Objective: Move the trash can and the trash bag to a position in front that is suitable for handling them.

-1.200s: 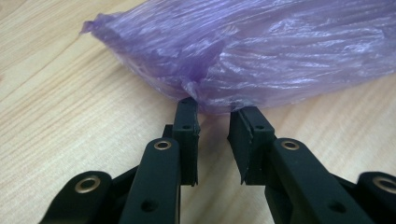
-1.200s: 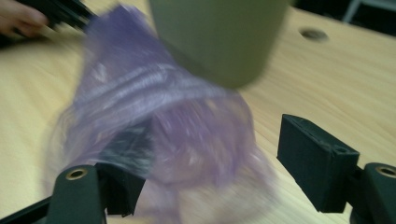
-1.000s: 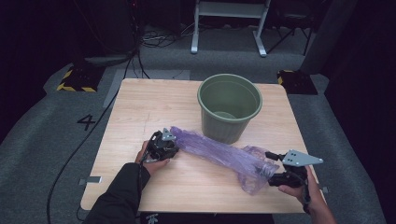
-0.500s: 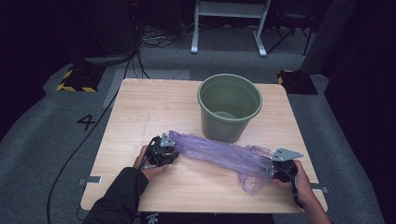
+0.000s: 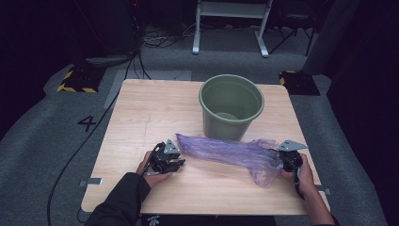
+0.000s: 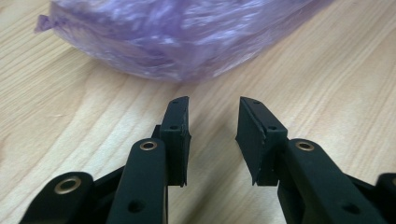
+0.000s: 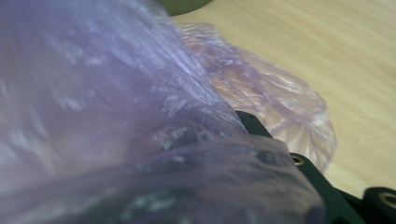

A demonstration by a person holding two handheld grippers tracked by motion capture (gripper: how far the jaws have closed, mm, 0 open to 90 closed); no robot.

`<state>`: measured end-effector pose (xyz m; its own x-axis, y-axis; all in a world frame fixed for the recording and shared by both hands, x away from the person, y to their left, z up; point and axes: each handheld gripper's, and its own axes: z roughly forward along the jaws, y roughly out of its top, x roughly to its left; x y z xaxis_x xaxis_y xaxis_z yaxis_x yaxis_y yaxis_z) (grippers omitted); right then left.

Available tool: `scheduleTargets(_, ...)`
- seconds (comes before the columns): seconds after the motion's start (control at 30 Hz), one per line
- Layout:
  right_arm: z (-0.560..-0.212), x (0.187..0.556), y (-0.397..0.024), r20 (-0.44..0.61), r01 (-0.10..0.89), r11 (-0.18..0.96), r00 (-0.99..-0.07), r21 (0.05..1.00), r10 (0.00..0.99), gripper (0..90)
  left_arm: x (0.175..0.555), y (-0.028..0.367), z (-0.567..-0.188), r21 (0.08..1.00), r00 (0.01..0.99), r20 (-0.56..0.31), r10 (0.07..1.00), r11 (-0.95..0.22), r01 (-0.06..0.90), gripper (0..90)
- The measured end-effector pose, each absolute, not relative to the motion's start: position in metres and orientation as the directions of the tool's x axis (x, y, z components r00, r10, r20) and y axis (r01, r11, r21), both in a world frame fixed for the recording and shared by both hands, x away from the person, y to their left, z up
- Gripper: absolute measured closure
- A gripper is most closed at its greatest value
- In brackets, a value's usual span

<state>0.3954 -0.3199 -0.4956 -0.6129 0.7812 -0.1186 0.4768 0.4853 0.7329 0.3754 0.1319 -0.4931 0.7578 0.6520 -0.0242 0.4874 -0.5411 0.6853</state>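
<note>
1. High view first: I've got a pale, square wooden table (image 5: 141, 113) with fine straight grain, and across its near half lies a long purple plastic bag (image 5: 226, 151), thin, see-through and crinkled, pulled out lengthwise into a soft rope.
2. Behind the bag's middle stands a round, dull green bucket (image 5: 230, 106), smooth-walled and tapering toward its base, mouth up; from here the film looks to lie right at its foot.
3. My left gripper (image 5: 170, 159) sits low on the wood at the bag's pointed left end, hand wrapped round its black body.
4. Left gripper view: the two flat black pads stand apart with bare wood between them, and they've just been easing wider. The bag's (image 6: 177, 37) bunched end lies just beyond the tips, glossy and finely wrinkled, not touched.
5. My right gripper (image 5: 282, 159), with its grey three-cornered plate on top, is buried in the bag's looser, puffier right end.
6. Right gripper view: purple film (image 7: 140, 116) drapes over everything, cloudy and pleated, with one black jaw poking out beside it. The jaws have just been closing and film is gathered around them, but I cannot tell whether the pads actually pinch it.
7. Farther off in that view, more film fans out flat on the wood.
</note>
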Motion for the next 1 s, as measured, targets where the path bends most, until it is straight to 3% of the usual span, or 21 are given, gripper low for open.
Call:
scheduleTargets(0.1,-0.493,0.403,-0.326,-0.135,0.465,0.482,-0.602,0.742,0.787,56.6,0.375,0.130,-0.493,0.686,0.761,-0.025,0.649,-0.542,0.485,62.8)
scheduleTargets(0.13,-0.488,0.405,-0.330,-0.134,0.462,0.481,-0.603,0.745,0.787,47.5,0.375,0.130,-0.493,0.687,0.762,-0.029,0.647,-0.540,0.485,57.7)
scheduleTargets(0.17,-0.488,0.405,-0.330,-0.134,0.462,0.481,-0.603,0.745,0.787,47.5,0.375,0.130,-0.493,0.690,0.764,-0.033,0.645,-0.538,0.484,57.7)
scheduleTargets(0.2,-0.481,0.404,-0.334,-0.143,0.459,0.485,-0.600,0.744,0.787,39.6,0.375,0.130,-0.493,0.692,0.765,-0.033,0.644,-0.537,0.482,49.7)
scheduleTargets(0.23,-0.481,0.404,-0.334,-0.143,0.459,0.485,-0.600,0.744,0.787,39.6,0.375,0.131,-0.493,0.696,0.766,-0.032,0.642,-0.536,0.478,49.7)
scheduleTargets(0.37,-0.463,0.398,-0.352,-0.147,0.458,0.489,-0.602,0.742,0.785,27.8,0.376,0.132,-0.490,0.728,0.765,-0.053,0.642,-0.499,0.470,26.0)
scheduleTargets(0.57,-0.457,0.398,-0.368,-0.147,0.482,0.504,-0.602,0.717,0.785,25.9,0.382,0.128,-0.486,0.747,0.775,-0.082,0.627,-0.477,0.464,17.2)
scheduleTargets(0.7,-0.454,0.398,-0.369,-0.145,0.485,0.524,-0.622,0.700,0.770,25.1,0.388,0.121,-0.483,0.750,0.779,-0.071,0.623,-0.482,0.454,21.0)
scheduleTargets(0.8,-0.453,0.395,-0.366,-0.141,0.466,0.528,-0.641,0.709,0.755,25.2,0.390,0.114,-0.482,0.740,0.774,-0.009,0.633,-0.516,0.431,40.4)
scheduleTargets(0.83,-0.454,0.393,-0.364,-0.149,0.453,0.540,-0.653,0.710,0.743,24.7,0.390,0.114,-0.482,0.738,0.782,-0.007,0.623,-0.524,0.424,52.1)
scheduleTargets(0.87,-0.454,0.393,-0.364,-0.149,0.453,0.540,-0.653,0.710,0.743,24.7,0.391,0.113,-0.482,0.735,0.787,-0.004,0.617,-0.532,0.421,52.1)
scheduleTargets(0.9,-0.457,0.391,-0.362,-0.160,0.444,0.549,-0.656,0.708,0.738,25.0,0.391,0.112,-0.483,0.728,0.778,0.004,0.628,-0.535,0.429,65.6)
scheduleTargets(1.0,-0.458,0.388,-0.364,-0.165,0.441,0.551,-0.656,0.708,0.736,24.0,0.392,0.113,-0.486,0.716,0.776,0.018,0.631,-0.550,0.430,74.4)
